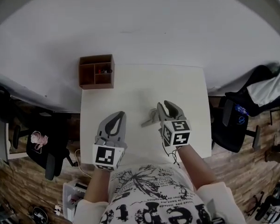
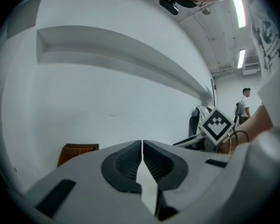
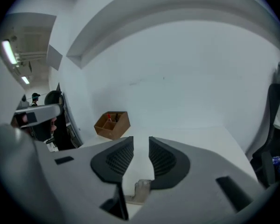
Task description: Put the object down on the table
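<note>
The object (image 3: pixel 141 189) is a small pale grey plastic-looking piece with an angled, bracket-like shape. From my right gripper view it shows low in the gap, down near the root of the jaws. From the head view it (image 1: pixel 148 118) looks to be lying on the white table (image 1: pixel 177 83), just beside my right gripper (image 1: pixel 168 107) on its left side. Whether it's touching a jaw, I honestly can't tell.

My right gripper's jaws stand apart with clear daylight between the ribbed pads, so I'd say it's clamping nothing. My left gripper (image 2: pixel 142 143) is pressed closed, pad to pad, with nothing in it, hovering near the table's front edge.

Handling-wise, I'm guessing light, stiff and a bit slick, so it could skate away if nudged. If I had to grab it again, I'd go across the straight leg, not the bend. The wooden organizer (image 1: pixel 97 71) sits well apart at the far left corner.
</note>
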Available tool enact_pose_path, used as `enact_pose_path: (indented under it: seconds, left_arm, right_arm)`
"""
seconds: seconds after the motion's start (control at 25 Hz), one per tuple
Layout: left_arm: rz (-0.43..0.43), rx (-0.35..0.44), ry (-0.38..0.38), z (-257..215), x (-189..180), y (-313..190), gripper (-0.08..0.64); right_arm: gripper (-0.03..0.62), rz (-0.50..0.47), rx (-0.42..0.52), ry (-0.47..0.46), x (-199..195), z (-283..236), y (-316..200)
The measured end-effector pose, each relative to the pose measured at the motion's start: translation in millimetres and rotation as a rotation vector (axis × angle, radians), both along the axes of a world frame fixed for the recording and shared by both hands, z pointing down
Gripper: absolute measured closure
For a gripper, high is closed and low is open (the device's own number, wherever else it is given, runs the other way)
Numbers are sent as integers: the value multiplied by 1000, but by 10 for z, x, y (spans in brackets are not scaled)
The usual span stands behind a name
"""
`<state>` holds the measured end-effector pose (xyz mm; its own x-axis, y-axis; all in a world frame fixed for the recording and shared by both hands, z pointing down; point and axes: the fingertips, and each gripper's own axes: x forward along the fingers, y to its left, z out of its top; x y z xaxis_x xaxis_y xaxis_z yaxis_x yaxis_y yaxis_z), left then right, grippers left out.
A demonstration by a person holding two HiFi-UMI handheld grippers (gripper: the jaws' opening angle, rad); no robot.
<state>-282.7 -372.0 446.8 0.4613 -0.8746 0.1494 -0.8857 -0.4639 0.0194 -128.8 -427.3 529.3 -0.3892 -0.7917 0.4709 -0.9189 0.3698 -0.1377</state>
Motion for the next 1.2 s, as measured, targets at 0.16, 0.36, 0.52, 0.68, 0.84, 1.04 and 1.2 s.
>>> enact_pose_path:
  seconds: [0.16, 0.36, 0.52, 0.68, 0.84, 1.04, 1.2]
  left_arm:
    - [-6, 42, -2, -238, 149, 24, 548]
    - [-26, 87, -9, -456, 254, 81, 548]
    - [-51, 117, -17, -622, 279, 103, 548]
    - [-87, 121, -10, -710, 243, 142, 548]
    - [-109, 120, -1, -754, 228, 179, 548]
    - [-98, 134, -8, -800, 300, 229, 548]
    - [-89, 142, -9, -834, 359, 253, 548]
  right_arm:
    - [591, -22, 120, -36, 106, -445, 39]
    - [600, -83, 245, -94, 188, -879, 165]
    - [600, -96, 337, -97, 305, -1173, 254]
    - [600, -101, 452, -86, 403, -1398, 374]
    - [600, -117, 523, -93, 437, -1554, 478]
    - [600, -131, 505, -76, 441, -1482, 517]
    - [600, -130, 471, -74, 465, -1423, 520]
